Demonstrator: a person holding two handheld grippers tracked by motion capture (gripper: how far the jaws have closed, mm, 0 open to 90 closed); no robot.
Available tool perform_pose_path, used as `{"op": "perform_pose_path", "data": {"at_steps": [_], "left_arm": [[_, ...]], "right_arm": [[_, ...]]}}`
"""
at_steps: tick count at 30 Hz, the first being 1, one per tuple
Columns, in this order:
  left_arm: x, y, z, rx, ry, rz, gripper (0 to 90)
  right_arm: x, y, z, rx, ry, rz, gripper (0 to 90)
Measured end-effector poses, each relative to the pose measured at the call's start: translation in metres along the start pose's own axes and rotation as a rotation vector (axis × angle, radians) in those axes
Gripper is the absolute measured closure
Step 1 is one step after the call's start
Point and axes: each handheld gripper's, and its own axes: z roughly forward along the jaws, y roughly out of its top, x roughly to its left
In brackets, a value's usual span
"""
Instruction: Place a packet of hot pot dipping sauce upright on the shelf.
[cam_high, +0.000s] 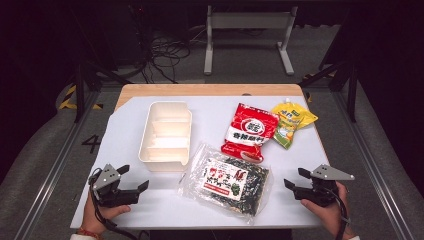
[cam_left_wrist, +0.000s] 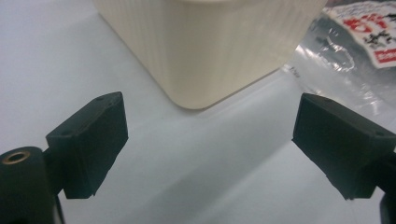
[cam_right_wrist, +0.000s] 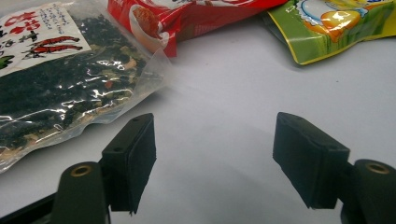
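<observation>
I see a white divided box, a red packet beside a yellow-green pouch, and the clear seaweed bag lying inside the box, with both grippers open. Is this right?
One detail is wrong: the clear seaweed bag is not inside the white divided box. It lies flat on the table beside the box, as the high view shows. The red packet beside the yellow-green pouch, and the open left gripper and right gripper, are as you say.

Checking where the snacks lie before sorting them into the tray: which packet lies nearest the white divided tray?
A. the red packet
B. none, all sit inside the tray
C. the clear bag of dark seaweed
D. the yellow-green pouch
C: in the high view the clear bag of dark seaweed lies right by the near corner of the white divided tray; the red packet and the yellow-green pouch lie farther right.
</observation>
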Motion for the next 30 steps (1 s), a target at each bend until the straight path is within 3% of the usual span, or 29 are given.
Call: {"op": "perform_pose_path", "data": {"at_steps": [6, 15, 22, 30], "left_arm": [[-0.009, -0.001, 0.003, 0.024, -0.029, 0.041, 12.0], [-0.014, -0.01, -0.003, 0.054, -0.034, 0.063, 13.8], [-0.019, -0.013, -0.009, 0.042, -0.03, 0.055, 13.6], [-0.02, -0.014, -0.011, 0.034, -0.024, 0.056, 15.1]], "right_arm": [[-0.003, 0.002, 0.002, -0.002, 0.018, 0.005, 37.9], [-0.011, 0.019, 0.018, -0.022, 0.058, 0.018, 46.3], [-0.018, 0.038, 0.027, -0.05, 0.057, 0.056, 43.0], [-0.025, 0.055, 0.04, -0.047, 0.055, 0.062, 43.1]]}}
